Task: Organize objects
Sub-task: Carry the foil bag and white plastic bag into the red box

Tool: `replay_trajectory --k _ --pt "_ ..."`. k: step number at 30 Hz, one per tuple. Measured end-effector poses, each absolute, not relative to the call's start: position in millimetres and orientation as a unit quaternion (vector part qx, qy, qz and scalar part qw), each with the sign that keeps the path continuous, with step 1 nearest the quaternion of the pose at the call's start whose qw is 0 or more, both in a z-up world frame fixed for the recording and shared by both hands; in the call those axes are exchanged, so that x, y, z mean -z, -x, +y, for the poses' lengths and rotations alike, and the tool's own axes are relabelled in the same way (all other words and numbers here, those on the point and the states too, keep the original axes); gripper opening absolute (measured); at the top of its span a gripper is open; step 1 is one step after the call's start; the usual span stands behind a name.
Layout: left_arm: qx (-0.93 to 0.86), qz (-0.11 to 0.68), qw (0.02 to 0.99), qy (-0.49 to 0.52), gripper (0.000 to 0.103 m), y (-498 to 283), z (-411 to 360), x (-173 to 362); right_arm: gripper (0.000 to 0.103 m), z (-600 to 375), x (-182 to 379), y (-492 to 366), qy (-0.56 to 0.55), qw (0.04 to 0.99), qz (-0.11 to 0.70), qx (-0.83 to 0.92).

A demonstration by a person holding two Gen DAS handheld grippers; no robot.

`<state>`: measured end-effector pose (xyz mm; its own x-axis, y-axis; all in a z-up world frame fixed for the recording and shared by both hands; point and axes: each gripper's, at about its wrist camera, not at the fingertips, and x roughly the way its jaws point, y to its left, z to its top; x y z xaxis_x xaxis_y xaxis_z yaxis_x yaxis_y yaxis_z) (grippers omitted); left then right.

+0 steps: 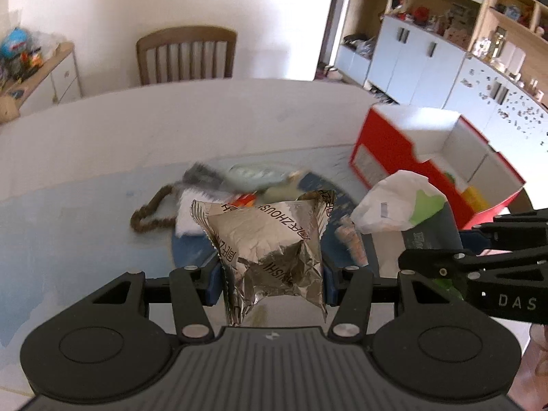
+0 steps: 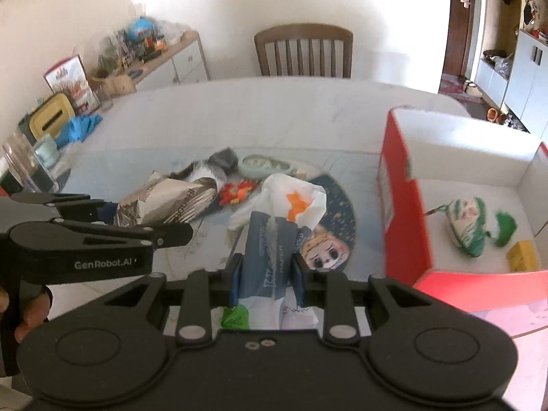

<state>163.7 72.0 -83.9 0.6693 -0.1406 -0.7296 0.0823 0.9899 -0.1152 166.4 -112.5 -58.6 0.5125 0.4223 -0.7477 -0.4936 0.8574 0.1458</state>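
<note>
Two grippers are up over the table, each clamped on a packet. Seen from the left wrist, the left gripper (image 1: pixel 272 275) has its blue pads pressed against both sides of a crumpled silver foil packet (image 1: pixel 270 239) with dark lettering, which sticks up between the jaws clear of the tabletop. From the right wrist, the right gripper (image 2: pixel 267 277) is closed narrowly on a grey-blue tissue pack (image 2: pixel 270 257), and a white plastic bag (image 2: pixel 291 198) with an orange mark bunches at the pack's far end. Below both lies a round blue mat (image 2: pixel 337 219) with a cartoon face, carrying the rest of the loose things: a red-orange toy (image 2: pixel 236 193), a pale green dish (image 2: pixel 263 164), a grey furry piece (image 2: pixel 224 157) and, in the left view, a brown bead string (image 1: pixel 150 215). To the right of the mat stands an open red box (image 2: pixel 404 205) with a white inside, holding a green-and-white pouch (image 2: pixel 467 222) and a yellow block (image 2: pixel 522 255). Beyond the white table (image 2: pixel 274 109) a wooden chair (image 2: pixel 303 51) faces the wall, with a cluttered sideboard (image 2: pixel 164 54) to its left.
</note>
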Motion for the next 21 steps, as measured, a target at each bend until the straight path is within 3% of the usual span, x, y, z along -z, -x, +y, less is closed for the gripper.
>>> replay_trajectory --k 21 --pt "0.141 0.357 0.923 0.015 0.053 -187.6 -48.2 23.2 0.027 -224.2 14.3 -196.3 0.016 0.902 0.372 -0.220"
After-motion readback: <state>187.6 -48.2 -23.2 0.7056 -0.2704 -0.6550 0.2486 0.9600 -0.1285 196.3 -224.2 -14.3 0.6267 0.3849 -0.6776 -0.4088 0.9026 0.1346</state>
